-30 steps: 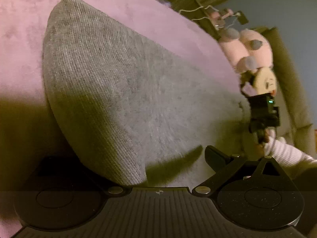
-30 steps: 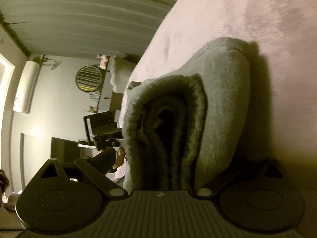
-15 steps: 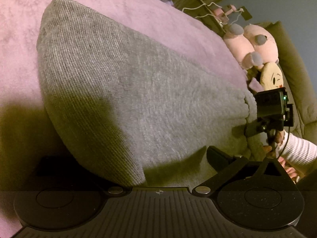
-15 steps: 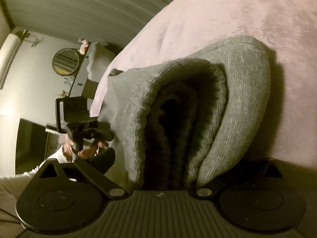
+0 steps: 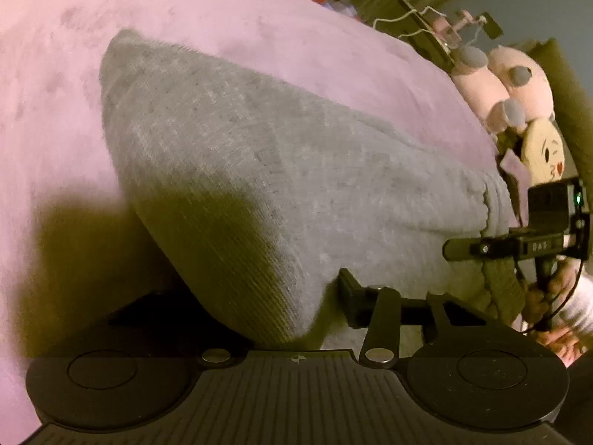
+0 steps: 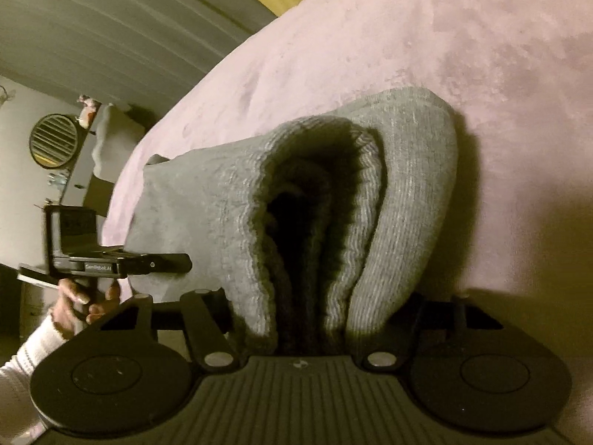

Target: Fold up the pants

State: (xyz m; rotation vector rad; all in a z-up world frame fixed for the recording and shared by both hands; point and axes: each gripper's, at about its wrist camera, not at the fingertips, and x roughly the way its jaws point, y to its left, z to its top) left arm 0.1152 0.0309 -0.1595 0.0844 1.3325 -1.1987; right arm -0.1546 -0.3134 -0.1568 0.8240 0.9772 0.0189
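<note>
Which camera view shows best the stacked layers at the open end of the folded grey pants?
The right wrist view: the folded grey pants face it end-on, so layers and the dark gap show. The left wrist view shows only their smooth top and one corner.

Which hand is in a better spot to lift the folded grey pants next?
Probably the right hand-held gripper: its closing jaws straddle all the stacked layers of the folded grey knit pants. The left hand-held gripper is closing around one corner.

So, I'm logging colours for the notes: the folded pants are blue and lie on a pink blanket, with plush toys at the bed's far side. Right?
Not quite: the folded pants are grey, not blue, as the left wrist view shows. They do lie on the pink blanket, with plush toys at the far side.
</note>
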